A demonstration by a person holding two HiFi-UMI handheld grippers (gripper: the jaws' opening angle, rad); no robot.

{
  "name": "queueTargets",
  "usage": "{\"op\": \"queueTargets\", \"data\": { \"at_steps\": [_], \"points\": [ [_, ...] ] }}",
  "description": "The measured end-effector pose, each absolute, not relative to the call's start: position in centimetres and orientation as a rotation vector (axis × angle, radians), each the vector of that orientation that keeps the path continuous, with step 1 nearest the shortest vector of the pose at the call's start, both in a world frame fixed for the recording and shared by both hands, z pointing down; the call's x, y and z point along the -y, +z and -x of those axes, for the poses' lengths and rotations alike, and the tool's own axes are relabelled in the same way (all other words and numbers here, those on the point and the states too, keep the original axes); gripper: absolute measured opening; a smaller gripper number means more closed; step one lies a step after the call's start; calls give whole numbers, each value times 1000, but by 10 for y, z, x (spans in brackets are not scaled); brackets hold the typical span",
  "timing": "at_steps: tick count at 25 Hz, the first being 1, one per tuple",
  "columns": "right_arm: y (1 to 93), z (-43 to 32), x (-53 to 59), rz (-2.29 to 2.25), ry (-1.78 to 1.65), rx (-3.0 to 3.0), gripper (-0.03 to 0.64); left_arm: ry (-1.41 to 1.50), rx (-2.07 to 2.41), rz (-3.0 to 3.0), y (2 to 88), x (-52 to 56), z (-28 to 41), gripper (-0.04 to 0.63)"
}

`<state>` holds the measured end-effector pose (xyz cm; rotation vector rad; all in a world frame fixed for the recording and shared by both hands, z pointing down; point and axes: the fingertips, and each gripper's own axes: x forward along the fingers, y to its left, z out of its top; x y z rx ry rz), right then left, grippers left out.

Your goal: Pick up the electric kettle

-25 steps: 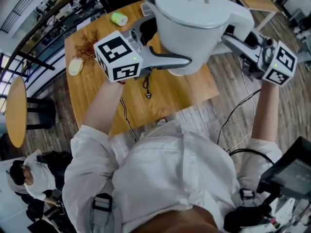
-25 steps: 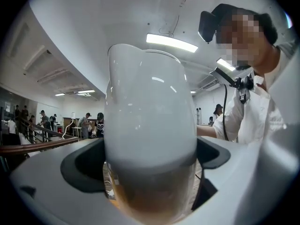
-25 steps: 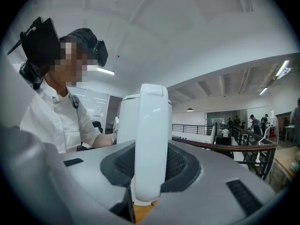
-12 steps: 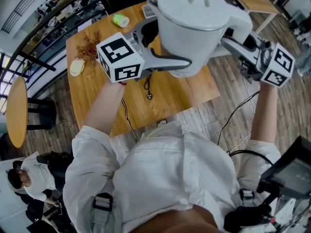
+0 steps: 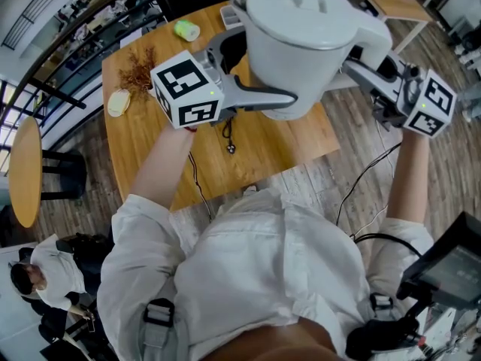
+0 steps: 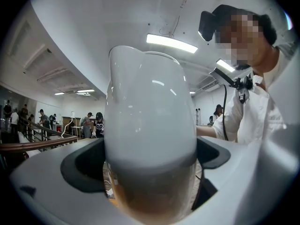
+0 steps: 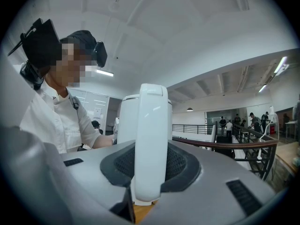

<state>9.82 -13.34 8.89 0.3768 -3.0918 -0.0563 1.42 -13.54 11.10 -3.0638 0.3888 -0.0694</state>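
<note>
A person in a white shirt [image 5: 255, 277] stood at a wooden table [image 5: 150, 149] and held a white electric kettle [image 5: 297, 43] in the air above its near edge, clear of the tabletop, lid on and upright. The left gripper [image 5: 244, 77] had its jaws spread wide around the lower part of the kettle's round body, the dark pads pressed against either side of it. The right gripper [image 5: 359, 65] came in level from the opposite side, its jaws drawn close and pinching the kettle's flat white handle [image 7: 151, 139] between the two textured pads. On the table behind lay a loose dark cable [image 5: 225, 138], a heap of brown dried twigs [image 5: 135, 70], a pale oval object [image 5: 118, 102] and a small yellow-green item [image 5: 184, 29]
</note>
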Motion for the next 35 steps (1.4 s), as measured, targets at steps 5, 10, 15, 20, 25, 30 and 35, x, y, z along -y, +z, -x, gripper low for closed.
{"op": "queueTargets", "data": {
  "at_steps": [5, 10, 15, 20, 25, 30, 35],
  "points": [
    [91, -99, 134, -377, -50, 3094, 106, -68, -390, 3061, 111, 135, -14, 583],
    [90, -98, 132, -374, -56, 3097, 106, -73, -389, 3060, 111, 134, -13, 583],
    [92, -100, 133, -383, -34, 3098, 104, -73, -385, 3064, 111, 134, -14, 583],
    [88, -95, 132, -376, -68, 3092, 106, -70, -383, 3061, 111, 135, -13, 583],
    [93, -101, 133, -387, -34, 3100, 106, -65, -380, 3061, 112, 135, -15, 583],
    [92, -99, 135, -387, -34, 3099, 106, -60, -379, 3061, 111, 136, -13, 583],
    [93, -98, 133, -389, -27, 3097, 106, -65, -378, 3066, 112, 135, -12, 584]
  ]
}}
